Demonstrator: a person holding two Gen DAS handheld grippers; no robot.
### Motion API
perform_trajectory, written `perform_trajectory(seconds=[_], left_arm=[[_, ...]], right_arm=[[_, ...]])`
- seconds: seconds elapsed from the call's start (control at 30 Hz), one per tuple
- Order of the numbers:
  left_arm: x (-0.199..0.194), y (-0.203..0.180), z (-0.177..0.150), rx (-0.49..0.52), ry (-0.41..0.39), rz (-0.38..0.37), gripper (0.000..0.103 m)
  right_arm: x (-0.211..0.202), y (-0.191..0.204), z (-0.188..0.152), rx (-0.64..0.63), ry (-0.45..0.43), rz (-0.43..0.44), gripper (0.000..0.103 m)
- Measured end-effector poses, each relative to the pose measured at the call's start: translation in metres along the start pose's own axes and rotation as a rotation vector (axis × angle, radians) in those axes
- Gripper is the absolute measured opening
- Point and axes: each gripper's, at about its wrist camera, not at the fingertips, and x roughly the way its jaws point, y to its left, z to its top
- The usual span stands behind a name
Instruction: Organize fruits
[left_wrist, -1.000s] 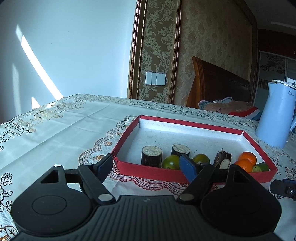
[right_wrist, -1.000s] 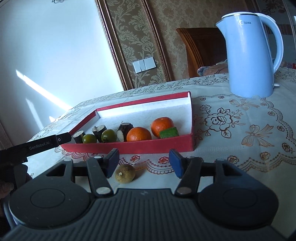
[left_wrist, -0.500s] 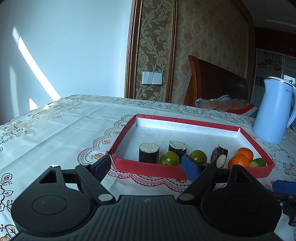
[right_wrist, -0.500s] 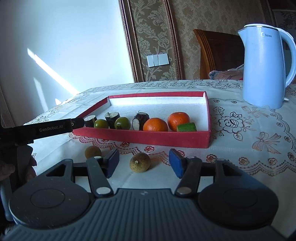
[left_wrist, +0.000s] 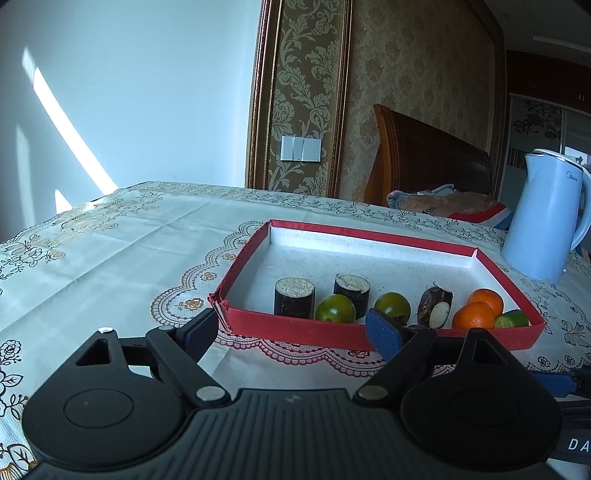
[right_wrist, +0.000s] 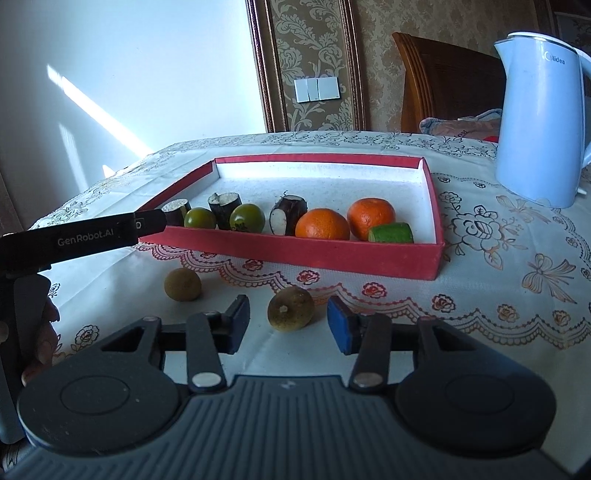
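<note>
A red tray (right_wrist: 295, 254) holds two oranges (right_wrist: 322, 224), two green fruits (right_wrist: 200, 218), a green piece (right_wrist: 390, 233) and three dark cut pieces (right_wrist: 287, 214) in a row along its near wall. In front of it, two brown round fruits lie on the tablecloth. My right gripper (right_wrist: 290, 318) straddles the nearer brown fruit (right_wrist: 291, 308). Its jaws are closing, and a gap still shows on both sides of the fruit. The other brown fruit (right_wrist: 183, 284) lies to the left. My left gripper (left_wrist: 291, 328) hangs open and empty before the tray (left_wrist: 369, 236).
A light blue kettle (right_wrist: 539, 122) stands at the back right of the table, beyond the tray. A finger of the left gripper (right_wrist: 92, 234) reaches in from the left, with a hand (right_wrist: 44, 332) below it. A wooden headboard stands behind the table.
The right gripper has slid across and levelled, so the nearer brown fruit now sits between its fingers, and the jaws have narrowed. The left jaws have spread a little wider.
</note>
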Motion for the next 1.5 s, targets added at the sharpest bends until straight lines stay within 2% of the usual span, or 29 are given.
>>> perform_trajectory(seconds=[0.07,0.13,0.17,0.4,0.53,0.6,0.8,1.0,1.5], left_arm=[[-0.001,0.0,0.0,0.0,0.0,-0.003,0.087],[0.0,0.0,0.0,0.001,0.009,-0.006,0.087],[0.0,0.0,0.0,0.0,0.011,-0.004,0.087],[0.003,-0.001,-0.001,0.007,0.035,-0.005,0.087],[0.004,-0.004,-0.002,0.023,0.044,-0.003,0.087],[0.004,-0.006,-0.002,0.038,0.049,-0.002,0.087],[0.002,-0.011,-0.005,0.068,0.081,-0.023,0.087],[-0.002,-0.021,-0.012,0.12,0.119,-0.086,0.087],[0.006,-0.034,-0.013,0.173,0.157,-0.107,0.088]], right_arm=[[0.002,0.001,0.001,-0.003,0.007,-0.004,0.045],[0.005,0.002,0.002,-0.005,0.012,-0.004,0.038],[0.006,0.002,0.002,-0.006,0.02,-0.004,0.037],[0.011,0.001,0.002,0.003,0.042,-0.006,0.038],[0.013,0.0,0.003,0.012,0.048,-0.004,0.033],[0.013,-0.001,0.002,0.018,0.047,-0.007,0.028],[0.011,-0.01,0.002,0.07,0.03,0.007,0.028],[0.009,-0.015,0.001,0.096,0.02,0.003,0.028],[0.008,-0.019,0.001,0.123,0.015,-0.001,0.028]])
